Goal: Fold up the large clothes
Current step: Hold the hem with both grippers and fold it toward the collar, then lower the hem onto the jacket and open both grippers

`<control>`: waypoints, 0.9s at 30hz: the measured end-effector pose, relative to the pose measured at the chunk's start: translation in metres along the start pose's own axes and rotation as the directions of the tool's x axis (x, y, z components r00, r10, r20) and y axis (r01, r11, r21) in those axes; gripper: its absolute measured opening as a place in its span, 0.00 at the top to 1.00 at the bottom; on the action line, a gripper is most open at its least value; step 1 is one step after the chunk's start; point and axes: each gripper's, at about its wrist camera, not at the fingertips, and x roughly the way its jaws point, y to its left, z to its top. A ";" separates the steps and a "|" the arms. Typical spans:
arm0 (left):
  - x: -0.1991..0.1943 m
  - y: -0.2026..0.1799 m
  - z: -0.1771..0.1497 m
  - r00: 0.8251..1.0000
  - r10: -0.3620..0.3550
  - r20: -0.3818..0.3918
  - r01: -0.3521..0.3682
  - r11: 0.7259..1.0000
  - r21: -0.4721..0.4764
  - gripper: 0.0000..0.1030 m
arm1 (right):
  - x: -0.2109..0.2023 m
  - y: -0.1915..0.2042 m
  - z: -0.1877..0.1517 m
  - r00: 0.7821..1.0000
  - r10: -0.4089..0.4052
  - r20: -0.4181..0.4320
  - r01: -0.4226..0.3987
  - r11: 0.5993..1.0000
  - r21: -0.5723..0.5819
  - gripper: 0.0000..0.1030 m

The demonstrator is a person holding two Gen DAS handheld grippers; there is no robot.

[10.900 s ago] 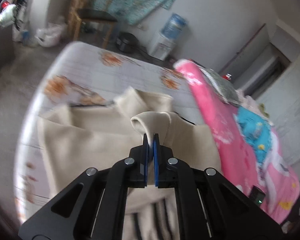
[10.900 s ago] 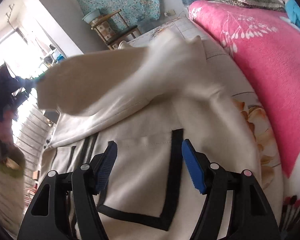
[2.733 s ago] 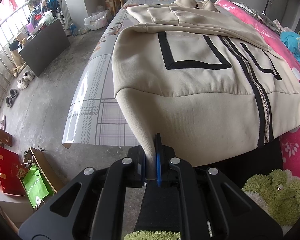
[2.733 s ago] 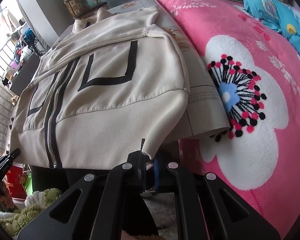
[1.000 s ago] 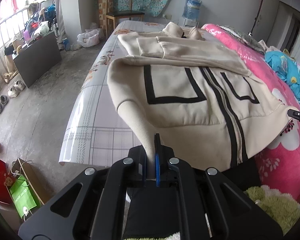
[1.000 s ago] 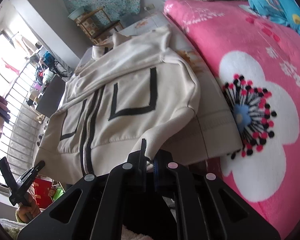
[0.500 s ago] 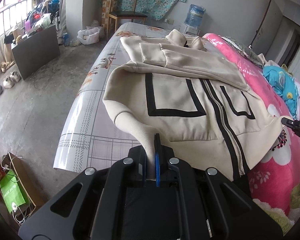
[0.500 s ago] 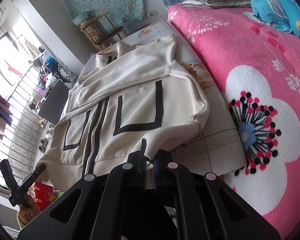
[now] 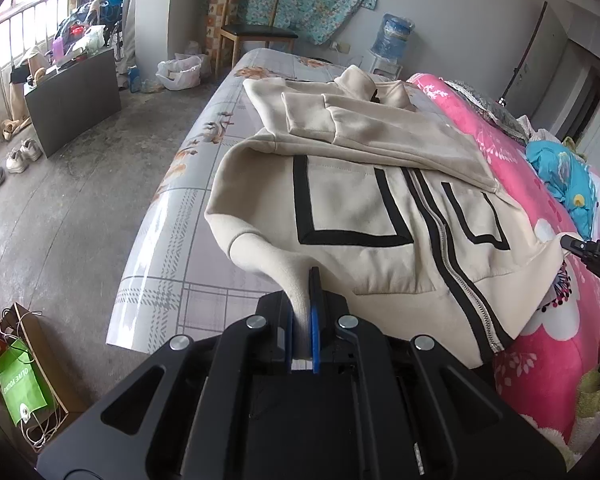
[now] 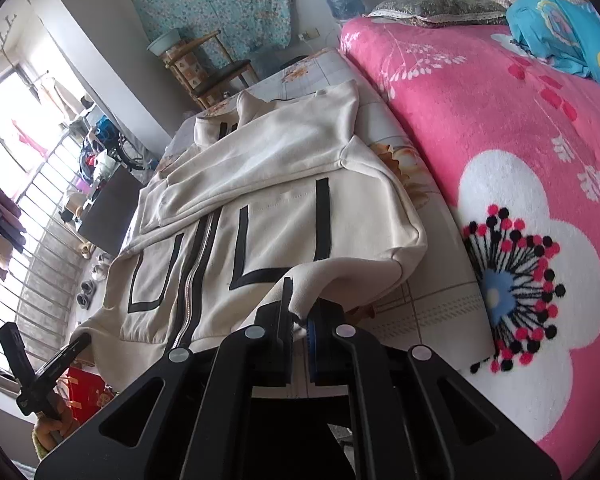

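1. Now the cream zip-up jacket (image 9: 372, 200) with black stripes is lying front side up on the bed (image 9: 204, 184), with its bottom edge hanging near the bed's end.
2. The sleeves are lying folded across the chest of the jacket.
3. The left claw (image 9: 302, 320) is pinching one bottom corner of the jacket and lifting it off the bed a little.
4. The right claw (image 10: 298, 320) is pinching the other bottom corner of the jacket (image 10: 260, 216) in the same way, and its blue pads are pressing together on the cloth.
5. A pink flower blanket (image 10: 520, 184) is lying beside the jacket on the bed.
6. A blue blanket (image 10: 564, 28) is sitting on the pink one, far from the jacket.
7. A wooden chair (image 9: 256, 36) and a water bottle (image 9: 392, 38) are standing past the far end of the bed.
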 end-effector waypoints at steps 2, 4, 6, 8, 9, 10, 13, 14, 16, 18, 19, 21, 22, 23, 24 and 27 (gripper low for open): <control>0.001 0.000 0.003 1.000 0.001 0.003 -0.001 1.000 -0.001 0.94 | 0.001 0.000 0.003 1.000 0.001 0.004 -0.001 1.000 -0.002 0.94; 0.003 0.001 0.008 1.000 0.002 0.005 -0.002 1.000 -0.002 0.94 | 0.003 0.001 0.008 1.000 0.000 0.008 0.000 1.000 -0.005 0.94; 0.005 0.000 0.012 1.000 0.004 0.006 -0.004 1.000 -0.002 0.94 | 0.004 0.001 0.011 1.000 -0.001 0.012 0.001 1.000 -0.006 0.94; 0.008 0.000 0.017 1.000 0.007 0.007 -0.007 1.000 -0.002 0.94 | 0.006 0.001 0.015 1.000 -0.001 0.016 0.001 1.000 -0.007 0.94; 0.009 0.000 0.018 1.000 0.008 0.008 -0.008 1.000 -0.002 0.94 | 0.006 0.001 0.018 1.000 -0.002 0.019 0.002 1.000 -0.008 0.94; 0.010 0.000 0.021 1.000 0.010 0.008 -0.010 1.000 -0.002 0.94 | 0.007 0.001 0.020 1.000 -0.002 0.022 0.002 1.000 -0.008 0.94; 0.014 0.000 0.029 1.000 0.011 0.009 -0.011 1.000 -0.007 0.94 | 0.011 0.000 0.028 1.000 -0.002 0.023 0.002 1.000 -0.005 0.94; 0.015 0.000 0.032 1.000 0.011 0.010 -0.010 1.000 -0.009 0.94 | 0.012 0.000 0.031 1.000 -0.002 0.023 0.002 1.000 -0.005 0.94; 0.018 0.000 0.039 1.000 0.011 0.013 -0.011 1.000 -0.012 0.94 | 0.015 0.001 0.036 1.000 -0.002 0.024 0.002 1.000 -0.004 0.94; 0.023 0.000 0.046 1.000 0.014 0.013 -0.014 1.000 -0.013 0.94 | 0.020 0.001 0.043 1.000 -0.004 0.024 0.004 1.000 -0.005 0.94; 0.024 0.000 0.048 1.000 0.014 0.013 -0.014 1.000 -0.013 0.94 | 0.022 0.001 0.046 1.000 -0.007 0.025 0.007 1.000 -0.005 0.94; 0.029 0.000 0.054 1.000 0.015 0.009 -0.015 1.000 -0.015 0.94 | 0.027 0.002 0.052 1.000 -0.009 0.024 0.010 1.000 -0.005 0.95; 0.032 0.001 0.057 1.000 0.015 0.007 -0.015 1.000 -0.017 0.94 | 0.029 0.002 0.054 1.000 -0.011 0.024 0.011 1.000 -0.004 0.94; 0.036 0.001 0.061 1.000 0.014 0.003 -0.014 1.000 -0.020 0.94 | 0.032 0.002 0.058 1.000 -0.013 0.024 0.013 1.000 -0.001 0.95; 0.039 0.002 0.064 1.000 0.015 0.001 -0.015 1.000 -0.021 0.94 | 0.035 0.002 0.061 1.000 -0.013 0.025 0.013 1.000 0.003 0.95; 0.048 0.004 0.074 1.000 0.015 -0.005 -0.015 0.999 -0.032 0.94 | 0.043 0.001 0.072 1.000 -0.015 0.025 0.015 1.000 0.010 0.95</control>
